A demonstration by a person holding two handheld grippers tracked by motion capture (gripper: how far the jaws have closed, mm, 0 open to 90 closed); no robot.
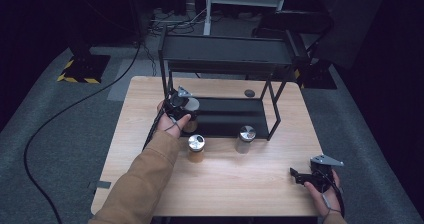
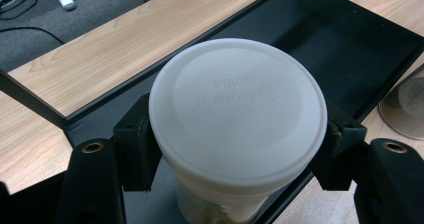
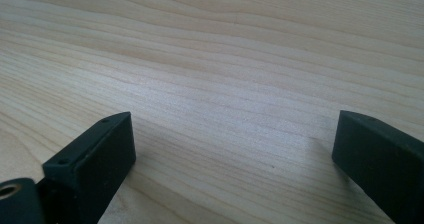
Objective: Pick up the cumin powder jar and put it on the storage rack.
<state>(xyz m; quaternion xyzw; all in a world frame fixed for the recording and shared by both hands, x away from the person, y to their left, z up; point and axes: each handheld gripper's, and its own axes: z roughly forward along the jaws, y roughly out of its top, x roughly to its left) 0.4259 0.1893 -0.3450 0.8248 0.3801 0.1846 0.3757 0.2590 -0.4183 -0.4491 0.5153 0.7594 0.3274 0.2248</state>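
From above, your left gripper (image 1: 184,105) holds a white-lidded jar (image 1: 192,104) at the left end of the rack's black bottom tray (image 1: 235,116). In the left gripper view, both pads clamp the jar (image 2: 237,119) just below its lid. In the right gripper view, your right gripper (image 3: 232,149) sits released over the bare wooden surface (image 3: 225,59).

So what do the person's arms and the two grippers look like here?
The left arm wears a tan long sleeve. Both grippers are black: the left gripper and the right gripper each carry a grey three-cornered plate on top. Their jaws are blocky black pads with small screw holes. A black cable trails from the left one.
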